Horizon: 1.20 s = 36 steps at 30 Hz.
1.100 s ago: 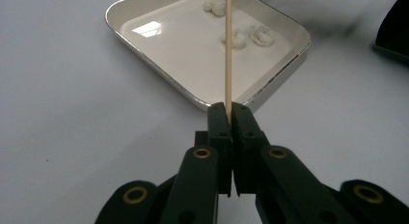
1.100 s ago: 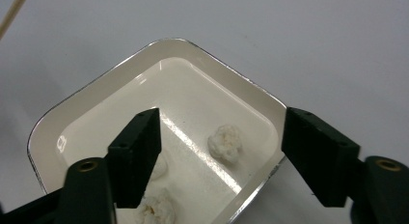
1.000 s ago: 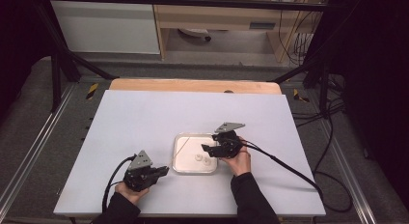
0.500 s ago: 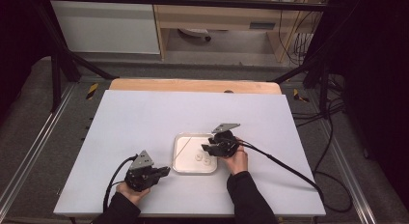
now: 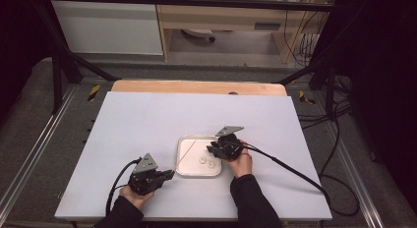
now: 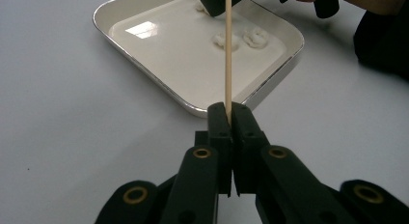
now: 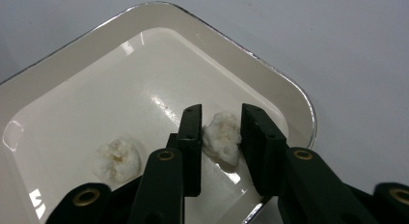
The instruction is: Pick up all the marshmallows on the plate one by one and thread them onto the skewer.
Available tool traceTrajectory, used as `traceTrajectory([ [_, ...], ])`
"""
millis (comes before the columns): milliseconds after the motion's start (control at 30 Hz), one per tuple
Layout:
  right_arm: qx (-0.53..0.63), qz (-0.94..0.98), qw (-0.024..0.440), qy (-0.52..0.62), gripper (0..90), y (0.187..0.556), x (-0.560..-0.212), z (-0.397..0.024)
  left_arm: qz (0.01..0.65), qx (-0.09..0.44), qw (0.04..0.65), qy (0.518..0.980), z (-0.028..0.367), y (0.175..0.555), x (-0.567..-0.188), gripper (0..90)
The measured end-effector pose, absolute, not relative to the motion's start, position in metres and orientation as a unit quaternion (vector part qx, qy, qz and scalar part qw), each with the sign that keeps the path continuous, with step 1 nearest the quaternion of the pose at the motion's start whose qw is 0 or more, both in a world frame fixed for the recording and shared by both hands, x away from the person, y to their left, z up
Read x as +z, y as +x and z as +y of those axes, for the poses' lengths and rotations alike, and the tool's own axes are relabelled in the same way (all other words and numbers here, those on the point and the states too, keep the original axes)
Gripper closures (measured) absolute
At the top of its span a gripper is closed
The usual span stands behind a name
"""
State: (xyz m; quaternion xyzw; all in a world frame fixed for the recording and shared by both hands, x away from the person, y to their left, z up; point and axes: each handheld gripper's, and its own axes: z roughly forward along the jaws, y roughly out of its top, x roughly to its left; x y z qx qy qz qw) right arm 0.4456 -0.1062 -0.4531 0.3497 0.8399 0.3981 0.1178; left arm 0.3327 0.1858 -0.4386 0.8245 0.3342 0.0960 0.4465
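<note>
Over the last second the right gripper has slid from the tray's right rim inward over the white tray, while the left gripper has stayed put just off the tray's left edge. That suggests the right hand is lining up to pick one of the two white fluffy lumps, probably to work it onto the stick. In the right gripper view its fingers stand apart with the nearer lump between them, close to the left finger but not yet clamped; the other lump lies apart to one side on the tray floor. In the left gripper view the fingers are pressed together on a thin wooden skewer, which reaches out over the tray towards the lumps, above the pale worktop.
</note>
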Motion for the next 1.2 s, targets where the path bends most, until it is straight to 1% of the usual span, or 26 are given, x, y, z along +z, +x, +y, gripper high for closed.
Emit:
traceTrajectory([
  [167,0.405,0.836,0.110,0.353,72.7,0.445,-0.448,-0.108,0.334,0.096,0.448,0.824,0.186,0.332,-0.438,88.1],
  [300,0.423,0.828,0.094,0.356,72.6,0.442,-0.437,-0.112,0.332,0.097,0.449,0.824,0.185,0.331,-0.438,88.1],
  [700,0.511,0.779,0.025,0.362,72.0,0.424,-0.408,-0.131,0.325,0.098,0.458,0.822,0.181,0.327,-0.437,88.1],
  [867,0.550,0.755,0.009,0.356,71.6,0.417,-0.393,-0.137,0.322,0.098,0.464,0.819,0.179,0.325,-0.436,88.1],
  [967,0.579,0.733,-0.010,0.356,71.6,0.413,-0.384,-0.140,0.318,0.100,0.470,0.817,0.178,0.323,-0.435,88.1],
  [1200,0.611,0.707,-0.029,0.355,71.4,0.411,-0.375,-0.141,0.310,0.101,0.477,0.816,0.175,0.321,-0.434,88.1],
])
